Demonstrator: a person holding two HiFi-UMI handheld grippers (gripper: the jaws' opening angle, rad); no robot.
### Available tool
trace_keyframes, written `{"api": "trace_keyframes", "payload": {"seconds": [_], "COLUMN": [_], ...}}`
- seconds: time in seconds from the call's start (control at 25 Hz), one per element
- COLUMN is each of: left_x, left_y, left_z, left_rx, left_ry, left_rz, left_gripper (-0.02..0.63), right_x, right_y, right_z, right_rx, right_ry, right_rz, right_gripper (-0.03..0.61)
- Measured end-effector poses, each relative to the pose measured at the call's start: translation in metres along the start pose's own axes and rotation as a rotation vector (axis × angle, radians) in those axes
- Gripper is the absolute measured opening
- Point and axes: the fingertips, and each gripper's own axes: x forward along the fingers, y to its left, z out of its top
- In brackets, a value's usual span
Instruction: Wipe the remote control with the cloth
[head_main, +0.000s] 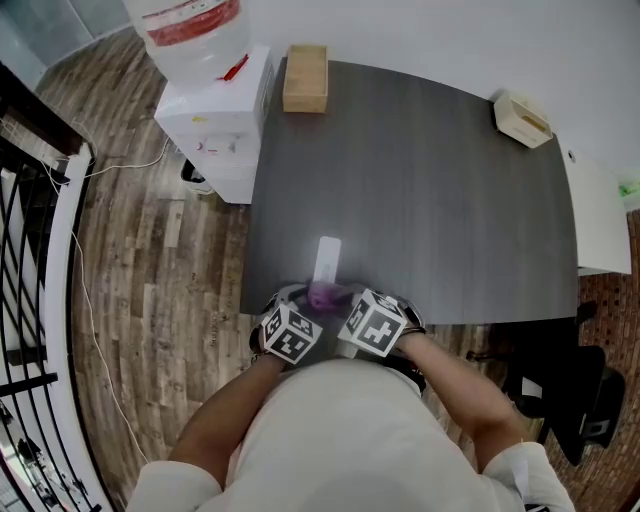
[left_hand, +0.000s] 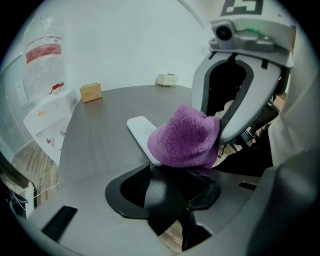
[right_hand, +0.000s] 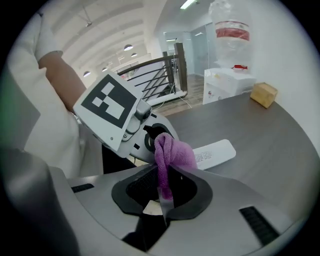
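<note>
The white, flat, oblong remote control (head_main: 327, 258) (left_hand: 141, 129) (right_hand: 215, 151) is lying lengthwise near the near edge of the dark grey table (head_main: 420, 180), its far end pointing away from the person. Its upward face is showing a patch of fine grey markings in the right gripper view; the rest is reading plain white with rounded corners. Its near end is sitting under the purple fuzzy cloth (head_main: 325, 295) (left_hand: 185, 137) (right_hand: 170, 150), which is bunched into a rounded wad and pressing down on that end.

The right hand-held gripper (right_hand: 164, 175) is clamping a narrow fold of the cloth, with its jaws drawn together on it and the wad standing out ahead of them. The left hand-held gripper (left_hand: 165, 172) is holding its jaws partway closed on the remote control's near end, though the cloth is covering most of the contact. The two hand-held grippers are working just beside each other at the table's edge.

Further out, a tan wooden box (head_main: 305, 78) is standing at the far left corner of the table and a pale wooden box (head_main: 522, 118) at the far right corner. A white water dispenser (head_main: 215, 110) carrying a clear bottle is standing on the wood-plank floor (head_main: 130, 280) beside the table.
</note>
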Motion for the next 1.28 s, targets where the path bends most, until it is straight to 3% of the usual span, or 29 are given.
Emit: {"api": "trace_keyframes", "payload": {"seconds": [0.08, 0.16, 0.28, 0.36, 0.44, 0.56, 0.76, 0.92, 1.2, 1.28], "left_x": [-0.005, -0.014, -0.017, -0.008, 0.005, 0.022, 0.024, 0.022, 0.016, 0.016], "left_y": [-0.002, 0.0, -0.002, -0.007, -0.01, -0.009, -0.008, -0.006, 0.025, 0.028], "left_z": [0.001, 0.011, 0.04, 0.055, 0.061, 0.057, 0.057, 0.061, 0.042, 0.036], "left_rx": [-0.034, -0.055, 0.009, 0.081, 0.15, 0.179, 0.161, 0.057, -0.303, -0.347], "left_ry": [-0.015, -0.058, -0.107, -0.092, -0.042, 0.028, -0.002, -0.062, -0.132, -0.134], "left_rz": [-0.016, -0.005, 0.02, 0.02, 0.03, 0.049, 0.065, 0.037, -0.011, -0.03], "left_gripper": [0.152, 0.153, 0.157, 0.171, 0.197, 0.229, 0.233, 0.233, 0.244, 0.272], "right_x": [-0.013, -0.034, -0.067, -0.079, -0.083, -0.082, -0.076, -0.069, -0.042, -0.03], "right_y": [-0.004, -0.021, -0.055, -0.067, -0.071, -0.07, -0.066, -0.063, -0.062, -0.063], "right_z": [-0.002, -0.006, -0.019, -0.03, -0.039, -0.046, -0.055, -0.057, -0.055, -0.048], "right_rx": [0.037, 0.096, 0.232, 0.311, 0.361, 0.392, 0.411, 0.407, 0.476, 0.512], "right_ry": [-0.049, -0.112, -0.192, -0.22, -0.231, -0.236, -0.231, -0.218, -0.182, -0.176], "right_rz": [-0.022, -0.102, -0.248, -0.302, -0.327, -0.341, -0.331, -0.316, -0.25, -0.213], "right_gripper": [0.067, 0.067, 0.067, 0.067, 0.067, 0.067, 0.067, 0.067, 0.067, 0.067]}}
